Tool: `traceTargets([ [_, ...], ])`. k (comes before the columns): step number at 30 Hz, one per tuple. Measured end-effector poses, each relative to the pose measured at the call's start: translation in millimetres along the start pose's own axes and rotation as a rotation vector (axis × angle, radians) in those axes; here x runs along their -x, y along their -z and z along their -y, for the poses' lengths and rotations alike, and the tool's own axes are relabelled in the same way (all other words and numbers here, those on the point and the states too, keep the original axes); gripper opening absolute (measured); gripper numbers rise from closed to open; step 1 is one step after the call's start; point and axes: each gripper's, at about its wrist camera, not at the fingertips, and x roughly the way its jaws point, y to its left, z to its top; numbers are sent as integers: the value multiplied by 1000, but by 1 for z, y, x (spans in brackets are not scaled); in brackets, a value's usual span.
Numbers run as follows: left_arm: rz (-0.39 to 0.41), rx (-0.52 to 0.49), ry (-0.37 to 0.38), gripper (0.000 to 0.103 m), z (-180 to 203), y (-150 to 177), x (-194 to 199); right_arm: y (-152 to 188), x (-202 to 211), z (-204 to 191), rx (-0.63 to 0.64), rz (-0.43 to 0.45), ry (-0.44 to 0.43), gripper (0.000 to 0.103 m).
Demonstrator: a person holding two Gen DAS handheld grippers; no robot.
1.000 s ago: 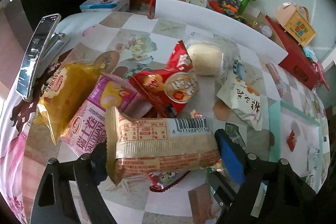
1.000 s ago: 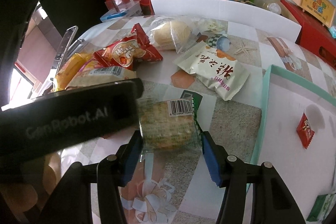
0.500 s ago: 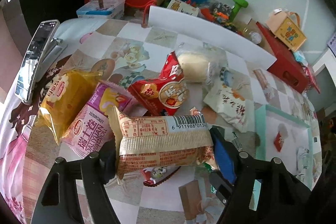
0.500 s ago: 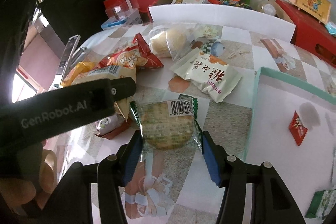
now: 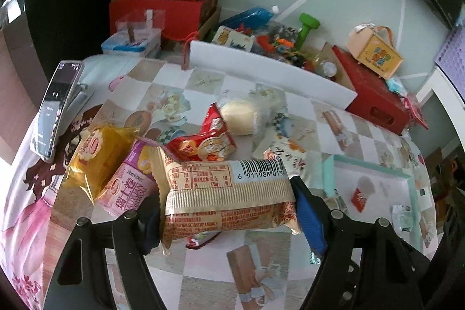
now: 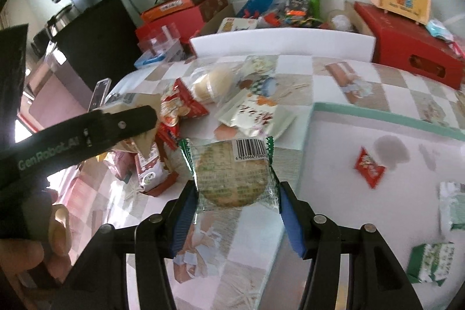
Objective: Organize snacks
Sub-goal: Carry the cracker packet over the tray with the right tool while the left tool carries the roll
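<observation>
My left gripper (image 5: 229, 211) is shut on a long tan snack pack (image 5: 226, 193) with a barcode, held above the table. My right gripper (image 6: 235, 202) is shut on a round cracker in a clear green-edged wrapper (image 6: 232, 173), lifted near the teal-rimmed white tray (image 6: 377, 118). The left gripper's body (image 6: 72, 141) crosses the left of the right wrist view. On the table lie a yellow pack (image 5: 98, 159), a pink pack (image 5: 128, 185), a red pack (image 5: 203, 144), a bun in a clear bag (image 5: 241, 115) and a white pack (image 6: 255, 115).
The tray holds a small red sachet (image 6: 369, 166) and green-white packets (image 6: 430, 260). A phone on a stand (image 5: 55, 106) is at the table's left edge. A white board (image 5: 267, 74), red boxes (image 6: 412, 51) and toys line the back.
Both grippers have risen with their snacks. The right gripper has moved its cracker toward the tray. The table pile has not moved.
</observation>
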Motion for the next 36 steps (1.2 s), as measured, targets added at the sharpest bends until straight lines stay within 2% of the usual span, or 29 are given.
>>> traceTargets([
  [11, 10, -131, 104, 78, 61, 10, 10, 3, 48, 84, -178, 76, 156, 59],
  [21, -47, -301, 198, 79, 132, 36, 0, 14, 90, 154, -325, 134, 285, 59],
  [26, -88, -348, 220, 79, 154, 51, -12, 19, 93, 170, -363, 128, 310, 59],
  [36, -141, -385, 214, 79, 166, 67, -31, 20, 72, 162, -322, 59, 298, 59],
])
